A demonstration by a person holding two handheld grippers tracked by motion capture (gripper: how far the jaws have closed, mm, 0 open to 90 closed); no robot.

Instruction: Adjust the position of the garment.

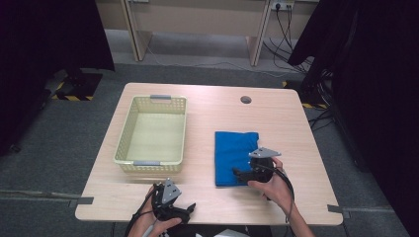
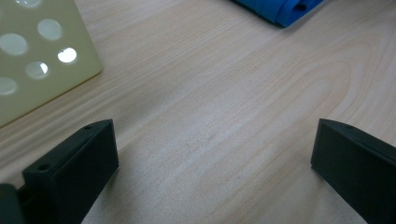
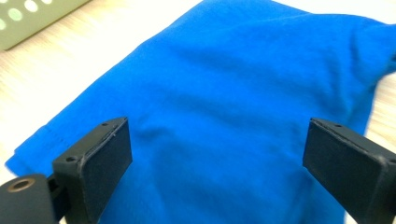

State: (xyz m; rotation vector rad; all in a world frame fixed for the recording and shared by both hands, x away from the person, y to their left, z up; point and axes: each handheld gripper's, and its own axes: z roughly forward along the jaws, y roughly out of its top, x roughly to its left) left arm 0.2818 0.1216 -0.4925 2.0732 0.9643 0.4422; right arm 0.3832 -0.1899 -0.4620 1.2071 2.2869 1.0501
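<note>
Our right tongs hover released over the blue cloth, its long axis running twelve-to-six; our left tongs, also released, sit at eight o'clock from it.

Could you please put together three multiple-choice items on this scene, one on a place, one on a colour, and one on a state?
1. Where does the basket stand relative to the cloth in the high view?
A. To its left
B. To its right
C. On top of it

2. What colour is the cloth?
A. Red
B. Blue
C. White

3. How do the jaws of the right gripper stand?
A. Shut on the cloth
B. Shut on the basket
C. Open above the cloth

Answers:
1 A: the basket sits on the table left of the cloth, apart from it.
2 B: it is plain blue in all three views.
3 C: the right gripper view shows both jaws wide apart with cloth between.
</note>
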